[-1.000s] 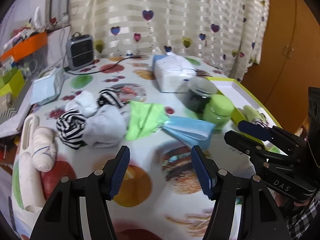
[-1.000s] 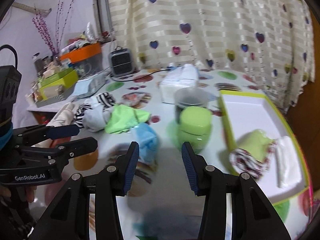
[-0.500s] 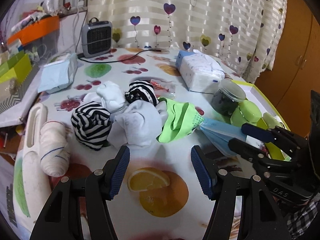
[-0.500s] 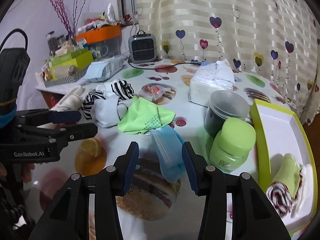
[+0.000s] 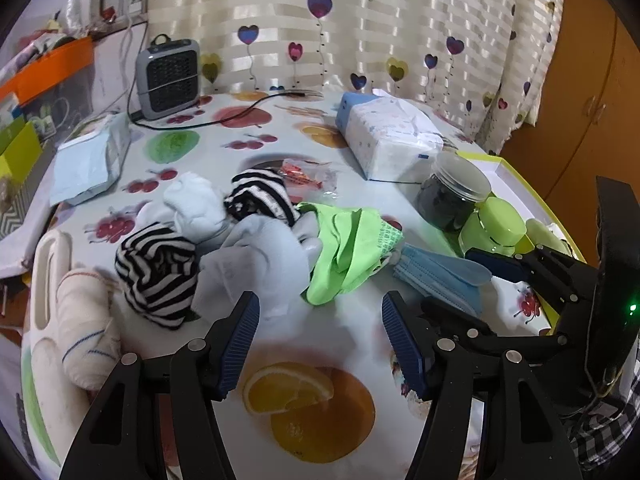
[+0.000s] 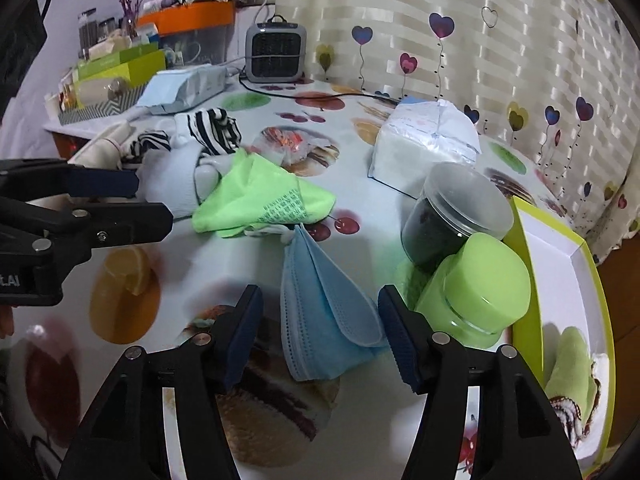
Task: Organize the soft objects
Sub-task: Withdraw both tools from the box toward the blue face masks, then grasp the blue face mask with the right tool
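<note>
The right tool (image 6: 320, 330) is being opened around the blue mask (image 6: 324, 312), lying at lower centre of its view on the bench (image 6: 248, 412), pads not pressing. The left tool (image 5: 320, 338) is being held wide and empty below the sock pile (image 5: 224, 240).

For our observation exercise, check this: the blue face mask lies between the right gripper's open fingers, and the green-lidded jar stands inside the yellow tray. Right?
Not quite. The right wrist view shows the green-lidded jar standing on the table outside the yellow tray. The blue face mask does lie between the opening fingers of the right gripper.
</note>
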`<state>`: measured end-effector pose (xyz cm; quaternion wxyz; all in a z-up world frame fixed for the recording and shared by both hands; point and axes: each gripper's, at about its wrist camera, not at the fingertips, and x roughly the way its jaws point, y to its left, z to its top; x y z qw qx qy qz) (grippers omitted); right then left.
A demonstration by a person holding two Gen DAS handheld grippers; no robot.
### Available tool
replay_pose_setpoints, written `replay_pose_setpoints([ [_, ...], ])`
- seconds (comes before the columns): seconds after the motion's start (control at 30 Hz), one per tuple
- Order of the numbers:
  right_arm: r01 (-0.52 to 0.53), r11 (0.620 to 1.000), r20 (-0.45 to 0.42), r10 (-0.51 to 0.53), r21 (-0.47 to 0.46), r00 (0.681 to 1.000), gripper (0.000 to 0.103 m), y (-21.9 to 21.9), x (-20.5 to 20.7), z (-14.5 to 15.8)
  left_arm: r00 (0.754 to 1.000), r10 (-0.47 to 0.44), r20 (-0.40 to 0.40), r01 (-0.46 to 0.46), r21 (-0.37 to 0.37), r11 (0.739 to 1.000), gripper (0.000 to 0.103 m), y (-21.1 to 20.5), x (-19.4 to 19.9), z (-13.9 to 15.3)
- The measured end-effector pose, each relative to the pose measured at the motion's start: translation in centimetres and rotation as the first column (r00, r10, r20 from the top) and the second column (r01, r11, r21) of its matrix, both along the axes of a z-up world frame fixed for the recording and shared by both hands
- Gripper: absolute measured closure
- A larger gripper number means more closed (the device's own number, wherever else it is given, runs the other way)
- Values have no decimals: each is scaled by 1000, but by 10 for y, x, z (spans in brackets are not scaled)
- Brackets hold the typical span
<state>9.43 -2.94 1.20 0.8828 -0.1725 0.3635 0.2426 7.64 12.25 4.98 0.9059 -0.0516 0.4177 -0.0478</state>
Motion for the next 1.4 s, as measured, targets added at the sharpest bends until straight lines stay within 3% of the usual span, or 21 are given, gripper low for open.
replay_pose_setpoints([
  [0.13,12,1000,-13,-12,-7,1000,44,-2,2,-3,1000,-1,-16,1,-6,1000,39,-3,7,-2],
  [0.23,26,1000,-8,-26,-14,1000,62,-3,2,-3,1000,-15,-12,15,3,1000,39,-9,10,-2],
  [0.43,5,1000,-17,-5,-1,1000,83,-6,-6,-1,1000,-22,-21,23,36,999,39,-18,17,-4],
  [0.83,29,1000,-35,-29,-2,999,86,-40,-32,-1,997,-59,-39,61,71,996,39,-42,36,-12],
  [1.4,42,998,-49,-40,47,998,86,-60,-37,-1,997,-22,-77,35,169,985,40,-67,62,-33],
])
